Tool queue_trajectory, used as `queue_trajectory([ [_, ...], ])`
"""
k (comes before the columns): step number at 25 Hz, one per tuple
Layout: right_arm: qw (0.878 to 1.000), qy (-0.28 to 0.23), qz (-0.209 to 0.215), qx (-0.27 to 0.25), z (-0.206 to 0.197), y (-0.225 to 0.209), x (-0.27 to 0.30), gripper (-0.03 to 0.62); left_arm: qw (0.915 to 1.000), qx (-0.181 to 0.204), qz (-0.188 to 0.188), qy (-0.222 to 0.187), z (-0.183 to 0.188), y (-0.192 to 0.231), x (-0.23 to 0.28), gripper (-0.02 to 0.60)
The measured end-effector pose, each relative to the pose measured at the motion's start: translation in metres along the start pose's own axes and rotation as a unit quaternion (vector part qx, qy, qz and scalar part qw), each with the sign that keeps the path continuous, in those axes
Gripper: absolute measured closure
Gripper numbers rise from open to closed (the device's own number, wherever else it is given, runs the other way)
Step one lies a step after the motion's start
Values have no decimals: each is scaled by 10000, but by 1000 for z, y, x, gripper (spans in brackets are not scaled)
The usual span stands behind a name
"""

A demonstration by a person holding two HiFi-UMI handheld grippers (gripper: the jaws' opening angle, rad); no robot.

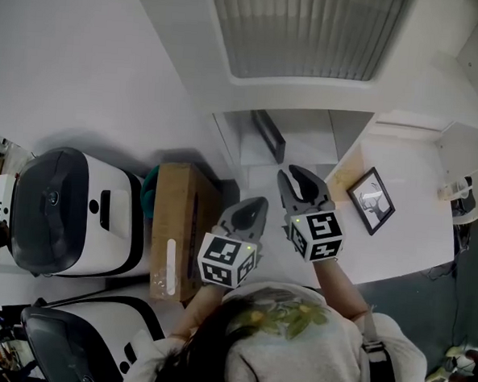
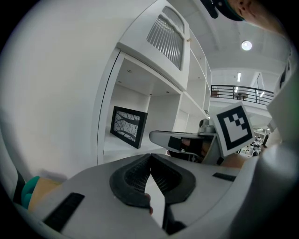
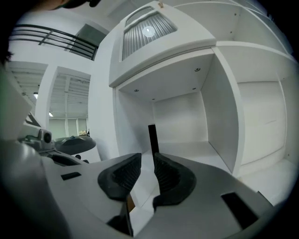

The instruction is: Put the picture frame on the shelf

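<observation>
A black picture frame [image 2: 128, 126] with a branch print stands upright in the lower compartment of the white shelf [image 2: 140, 70]. In the head view it is a dark bar [image 1: 268, 135]; in the right gripper view it is a thin edge [image 3: 152, 138]. Neither gripper touches it. My left gripper [image 1: 250, 213] is below and left of the compartment, its jaws shut on nothing [image 2: 150, 158]. My right gripper [image 1: 304, 186] is beside it and nearer the shelf, its jaws a little apart and empty [image 3: 147, 161]. A second black frame [image 1: 371, 200] lies flat on the white table to the right.
A cardboard box [image 1: 178, 231] stands on the floor left of the grippers, with a teal object [image 1: 148, 190] behind it. Two white-and-black machines [image 1: 76, 212] sit farther left. The white table [image 1: 414, 237] adjoins the shelf on the right. A louvred panel [image 1: 305, 29] tops the shelf.
</observation>
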State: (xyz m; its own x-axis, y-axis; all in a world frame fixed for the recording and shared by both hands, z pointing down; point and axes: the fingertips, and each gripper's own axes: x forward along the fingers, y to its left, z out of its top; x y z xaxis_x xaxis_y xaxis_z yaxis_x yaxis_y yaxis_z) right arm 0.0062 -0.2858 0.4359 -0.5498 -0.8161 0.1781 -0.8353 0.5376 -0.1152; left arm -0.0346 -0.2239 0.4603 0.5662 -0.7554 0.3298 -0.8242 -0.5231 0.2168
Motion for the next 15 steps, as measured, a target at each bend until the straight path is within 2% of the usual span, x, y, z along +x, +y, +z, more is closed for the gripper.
queue_trajectory([
  [2, 10000, -28, 41, -24, -2, 6, -9, 493, 10000, 12, -1, -18, 0, -2, -2, 552],
  [6, 9994, -201, 267, 7, -1, 22, -24, 553, 10000, 45, 4, -53, 1, -8, -8, 552],
  [9, 9986, -206, 486, 92, 0, 31, -31, 560, 9999, 68, 24, -84, 1, -11, -13, 552],
  [15, 9985, -194, 500, -69, 6, 45, -48, 562, 9999, 123, 24, -118, 3, -22, -27, 552],
])
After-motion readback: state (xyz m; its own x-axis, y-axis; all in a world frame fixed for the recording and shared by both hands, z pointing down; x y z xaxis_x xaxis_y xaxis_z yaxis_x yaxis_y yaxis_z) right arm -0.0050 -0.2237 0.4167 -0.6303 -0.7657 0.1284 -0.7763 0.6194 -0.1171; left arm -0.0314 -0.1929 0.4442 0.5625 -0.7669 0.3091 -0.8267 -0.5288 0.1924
